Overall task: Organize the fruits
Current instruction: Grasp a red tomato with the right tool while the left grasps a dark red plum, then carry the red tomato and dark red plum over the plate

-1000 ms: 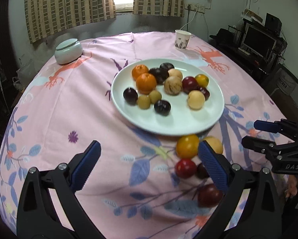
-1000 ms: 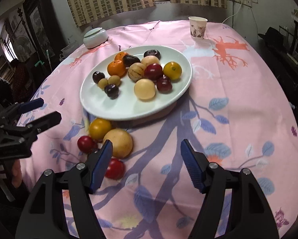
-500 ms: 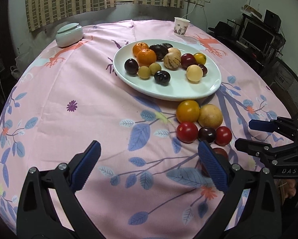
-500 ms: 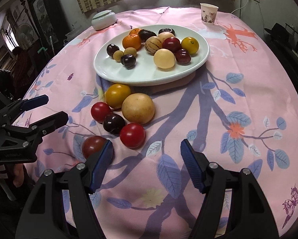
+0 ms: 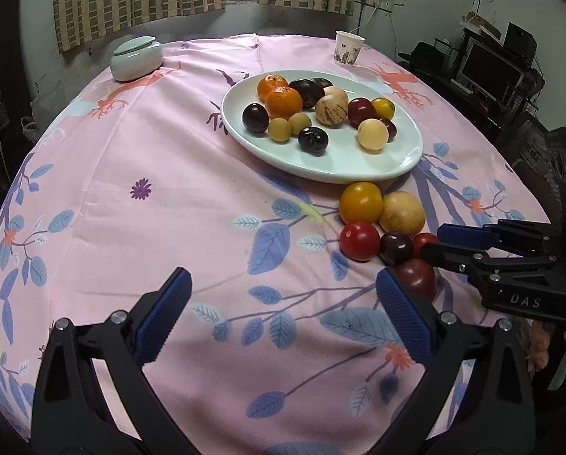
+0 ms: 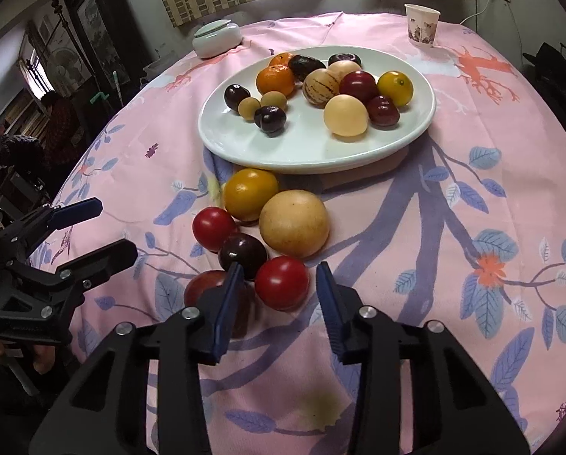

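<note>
A white plate (image 5: 332, 163) (image 6: 302, 151) holds several fruits: oranges, dark plums, pale round fruits. Loose fruits lie on the pink cloth in front of it: a yellow tomato (image 6: 249, 194), a tan round fruit (image 6: 294, 223), a red tomato (image 6: 213, 227), a dark plum (image 6: 242, 254), a second red tomato (image 6: 282, 283) and a dark red tomato (image 6: 207, 288). My right gripper (image 6: 279, 303) is open, its fingers either side of the second red tomato, not touching it. My left gripper (image 5: 283, 322) is open and empty over bare cloth, left of the loose fruits (image 5: 360, 240).
A pale green lidded jar (image 5: 136, 58) stands at the far left of the table. A paper cup (image 5: 348, 47) stands at the far edge behind the plate. The round table drops away on all sides. A monitor and shelves are at the right.
Both grippers have pulled back toward the near edge, then the right one has come forward and narrowed its jaws around the near red tomato. The fruits have not moved.
</note>
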Available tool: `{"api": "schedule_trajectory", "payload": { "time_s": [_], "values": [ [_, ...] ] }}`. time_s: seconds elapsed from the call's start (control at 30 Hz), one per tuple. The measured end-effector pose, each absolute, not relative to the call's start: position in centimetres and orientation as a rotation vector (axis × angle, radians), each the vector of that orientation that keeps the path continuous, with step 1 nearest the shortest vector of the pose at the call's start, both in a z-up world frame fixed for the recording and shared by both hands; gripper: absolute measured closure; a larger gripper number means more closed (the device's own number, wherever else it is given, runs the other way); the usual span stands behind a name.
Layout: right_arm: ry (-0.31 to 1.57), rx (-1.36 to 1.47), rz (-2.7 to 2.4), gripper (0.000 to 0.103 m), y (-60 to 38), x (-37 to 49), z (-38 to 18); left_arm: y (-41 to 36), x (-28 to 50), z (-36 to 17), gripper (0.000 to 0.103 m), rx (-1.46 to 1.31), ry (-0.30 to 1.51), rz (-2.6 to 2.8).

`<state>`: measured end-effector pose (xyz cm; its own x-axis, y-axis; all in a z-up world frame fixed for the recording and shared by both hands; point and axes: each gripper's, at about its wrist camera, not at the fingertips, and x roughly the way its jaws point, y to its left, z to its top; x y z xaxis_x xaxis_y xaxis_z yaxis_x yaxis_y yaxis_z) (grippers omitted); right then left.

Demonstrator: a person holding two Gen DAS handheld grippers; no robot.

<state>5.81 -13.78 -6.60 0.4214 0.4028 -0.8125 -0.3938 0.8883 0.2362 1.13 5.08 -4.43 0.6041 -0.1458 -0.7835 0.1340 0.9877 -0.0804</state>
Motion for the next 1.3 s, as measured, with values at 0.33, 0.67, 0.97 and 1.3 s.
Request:
{"api": "schedule_trajectory", "payload": {
  "time_s": [0.33,0.67,0.97,1.3],
  "values": [
    [1.121,0.074,0.581,0.071,-13.9,7.0,-8.1,2.8,-0.2,-3.8,0.003,0.032,0.901,-0.205],
    [0.995,-0.041,0.410,0.073,-16.7,3.5,-5.8,-0.5,-0.5,-5.3,0.003,0.079,0.968,-0.290],
    [1.008,0.050,0.379,0.073,-20.2,2.5,-6.5,-3.1,1.3,-8.1,0.034,0.029,1.039,-0.354],
    [0.999,0.041,0.409,0.073,-19.0,2.5,-6.1,-3.2,0.7,-7.2,0.065,0.021,1.016,-0.380]
  ]
}}
